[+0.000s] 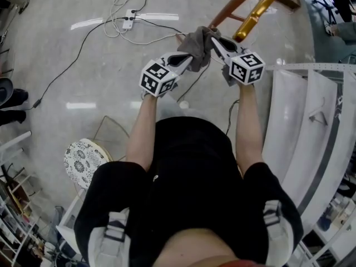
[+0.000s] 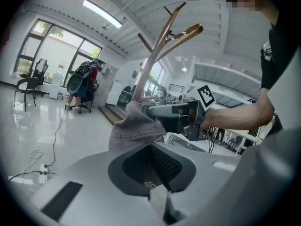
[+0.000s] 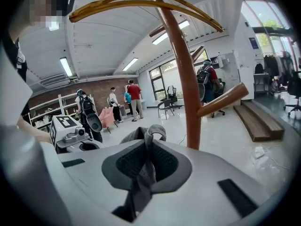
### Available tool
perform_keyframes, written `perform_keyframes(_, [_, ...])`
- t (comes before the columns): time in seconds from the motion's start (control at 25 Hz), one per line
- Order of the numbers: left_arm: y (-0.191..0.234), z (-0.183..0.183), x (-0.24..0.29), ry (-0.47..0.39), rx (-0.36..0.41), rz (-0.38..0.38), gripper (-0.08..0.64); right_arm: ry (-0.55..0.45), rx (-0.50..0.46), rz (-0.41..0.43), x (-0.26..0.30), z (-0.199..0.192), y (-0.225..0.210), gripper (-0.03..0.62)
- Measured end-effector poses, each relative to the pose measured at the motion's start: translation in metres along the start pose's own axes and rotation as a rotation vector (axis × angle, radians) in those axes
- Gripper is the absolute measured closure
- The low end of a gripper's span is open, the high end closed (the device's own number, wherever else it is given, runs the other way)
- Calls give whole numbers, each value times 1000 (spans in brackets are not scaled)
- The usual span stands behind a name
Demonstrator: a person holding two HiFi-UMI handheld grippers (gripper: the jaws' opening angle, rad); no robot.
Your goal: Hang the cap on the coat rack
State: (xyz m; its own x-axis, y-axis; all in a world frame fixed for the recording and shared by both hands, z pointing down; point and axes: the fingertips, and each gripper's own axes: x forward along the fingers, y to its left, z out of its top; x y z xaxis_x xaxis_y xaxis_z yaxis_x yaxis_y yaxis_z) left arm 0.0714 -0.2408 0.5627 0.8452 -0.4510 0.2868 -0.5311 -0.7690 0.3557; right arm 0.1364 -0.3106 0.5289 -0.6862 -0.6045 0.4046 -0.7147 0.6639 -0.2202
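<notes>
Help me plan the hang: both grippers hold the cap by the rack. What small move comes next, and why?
Probably carry the cap forward and up toward the wooden peg. The left gripper and right gripper are both clamped on its fabric, and the peg juts from the coat rack pole just ahead, higher than the cap.

Light is bright and even throughout. In the left gripper view, ceiling strip lights (image 2: 101,13) at upper left and tall windows (image 2: 56,55) at left burn out to white. In the head view the glossy floor (image 1: 33,49) mirrors lamps as white streaks at upper left, and the coat rack (image 1: 261,7) glints at the top. Both gripper views bow strongly towards the edges, with black corners. Their nearest foreground is soft, while the background stays fairly sharp.
</notes>
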Motion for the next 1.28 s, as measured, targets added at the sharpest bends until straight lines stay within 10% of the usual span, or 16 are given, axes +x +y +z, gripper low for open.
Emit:
perform_keyframes(0.96, [30, -74, 87, 343, 41, 0, 554, 424, -105, -247, 16, -77, -76, 568])
perform_keyframes(1.28, [48, -80, 97, 338, -118, 30, 549, 486, -80, -402, 23, -106, -98, 563])
